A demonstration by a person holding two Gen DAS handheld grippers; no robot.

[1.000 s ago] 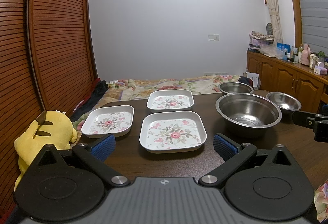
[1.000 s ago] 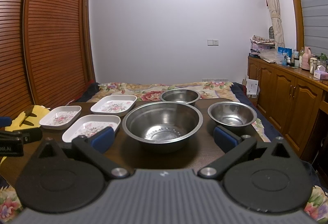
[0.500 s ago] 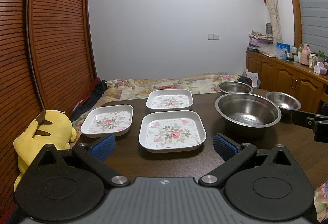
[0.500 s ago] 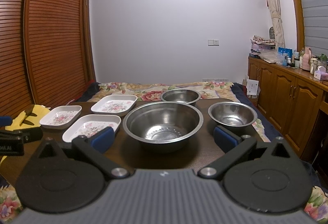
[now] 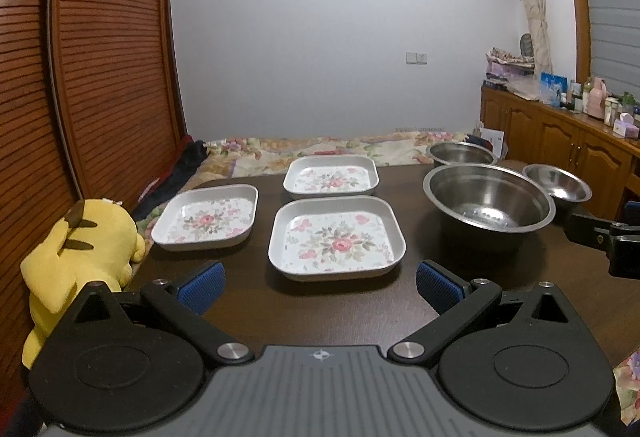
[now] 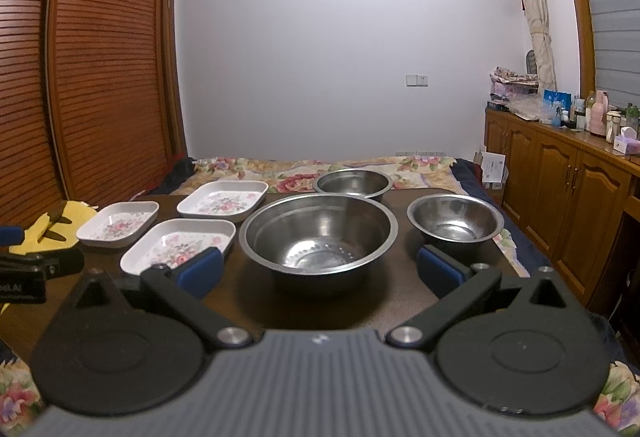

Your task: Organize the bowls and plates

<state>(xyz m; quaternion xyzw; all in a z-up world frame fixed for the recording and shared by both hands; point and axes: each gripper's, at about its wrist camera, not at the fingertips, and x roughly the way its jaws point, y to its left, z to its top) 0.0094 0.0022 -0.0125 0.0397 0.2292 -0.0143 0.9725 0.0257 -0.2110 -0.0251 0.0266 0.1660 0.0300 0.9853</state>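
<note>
A dark wooden table [image 5: 500,277] carries everything, with a bed [image 6: 288,169] in a flowered cover behind it. The largest dish is the big steel bowl [image 6: 318,235], near the table's middle, straight ahead of the right gripper [image 6: 318,271], whose blue-padded jaws are spread wide and hold nothing. Two smaller steel bowls sit close to it: the right bowl [image 6: 455,223] beside it and the far bowl [image 6: 352,184] behind it at the table's back edge. Left of the bowls lie three square flowered plates, apart from one another: the near plate [image 5: 335,239] directly ahead of the left gripper [image 5: 318,283], whose jaws are likewise spread and empty, the left plate [image 5: 208,217] beside it, and the far plate [image 5: 331,177] behind. A yellow plush toy [image 5: 80,249] sits at the table's left edge.
</note>
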